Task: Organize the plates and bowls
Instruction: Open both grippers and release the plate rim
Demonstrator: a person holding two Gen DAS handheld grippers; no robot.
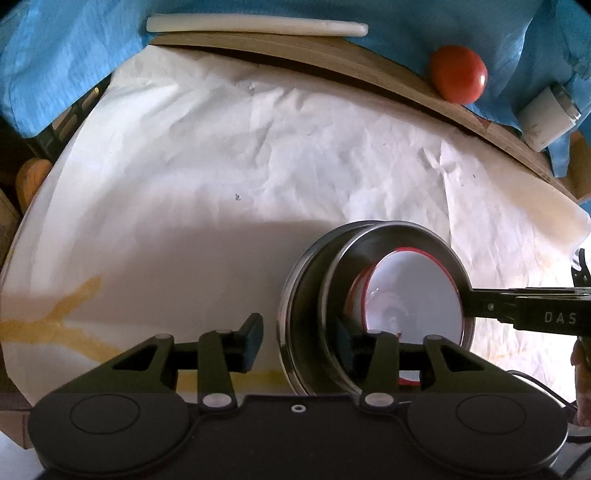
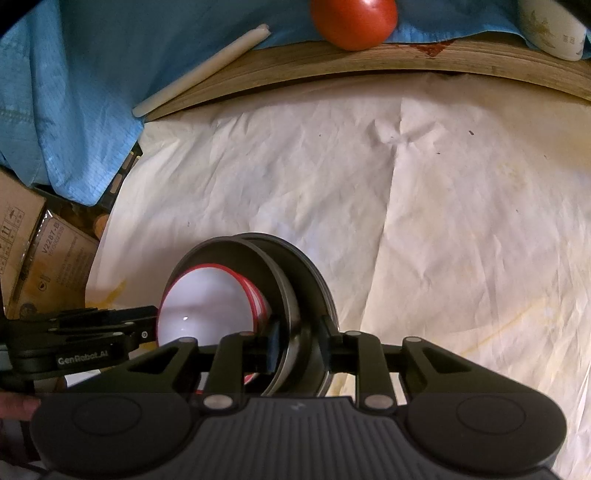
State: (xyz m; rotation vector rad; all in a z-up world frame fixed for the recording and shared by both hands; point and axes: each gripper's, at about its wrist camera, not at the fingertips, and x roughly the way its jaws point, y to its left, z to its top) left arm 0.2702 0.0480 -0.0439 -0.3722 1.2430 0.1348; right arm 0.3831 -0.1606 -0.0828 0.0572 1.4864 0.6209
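Two nested steel bowls (image 1: 295,295) (image 2: 306,273) stand on the white paper, with a white red-rimmed bowl (image 1: 413,288) (image 2: 207,302) inside them. My left gripper (image 1: 301,345) straddles the stack's left wall, one finger outside and one inside. Its jaws stand apart, with a gap between the outer pad and the steel. My right gripper (image 2: 301,341) straddles the opposite steel rims, its pads close beside them and slightly parted. Each gripper shows in the other's view: the right one (image 1: 466,302) and the left one (image 2: 155,325), both at the bowl edge.
A wooden board (image 1: 332,55) runs along the far edge, with a tomato (image 1: 458,74) (image 2: 354,22), a white rod (image 1: 255,27) and a white cup (image 1: 546,118) on blue cloth. Cardboard boxes (image 2: 55,258) sit off the table's left side. Crumpled paper (image 1: 221,166) covers the table.
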